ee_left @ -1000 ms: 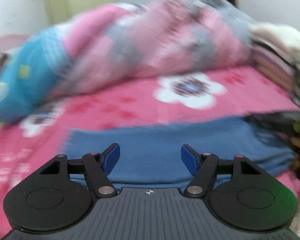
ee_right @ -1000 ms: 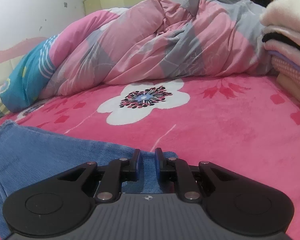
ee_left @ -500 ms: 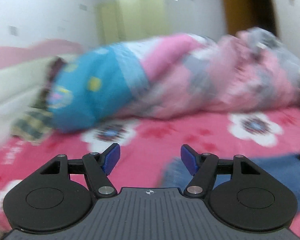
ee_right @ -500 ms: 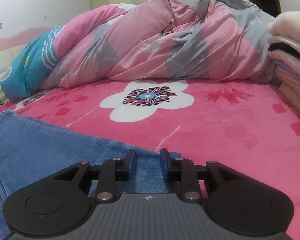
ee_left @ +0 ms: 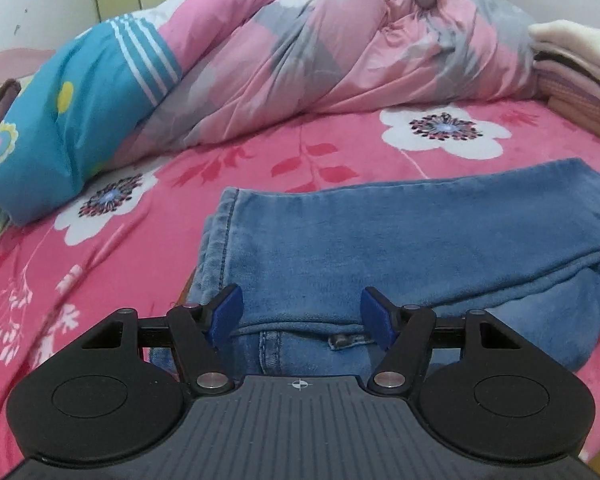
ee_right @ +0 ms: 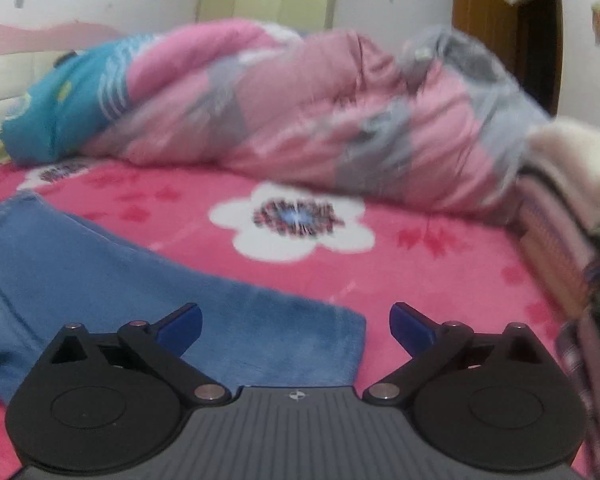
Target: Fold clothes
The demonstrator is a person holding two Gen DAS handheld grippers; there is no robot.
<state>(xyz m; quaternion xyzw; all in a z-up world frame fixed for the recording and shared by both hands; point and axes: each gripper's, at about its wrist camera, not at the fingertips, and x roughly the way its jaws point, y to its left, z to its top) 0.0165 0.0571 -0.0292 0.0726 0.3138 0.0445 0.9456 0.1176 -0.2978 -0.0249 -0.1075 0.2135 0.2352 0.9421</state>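
Jeans (ee_left: 400,236) lie folded across the pink blanket (ee_left: 260,168), waistband nearest the left gripper (ee_left: 302,314), whose jaws stand apart over the denim with nothing pinched between them. At the other end the right gripper (ee_right: 296,330) is opening, its jaws wide above the cloth and clear of it. For the next fold I would pinch both layers at the waistband edge, take the far end likewise, and lift both together so the layers do not slide. A quilt (ee_left: 320,60) and a stack of folded clothes (ee_left: 572,68) sit behind. No brand or readable writing shows anywhere.
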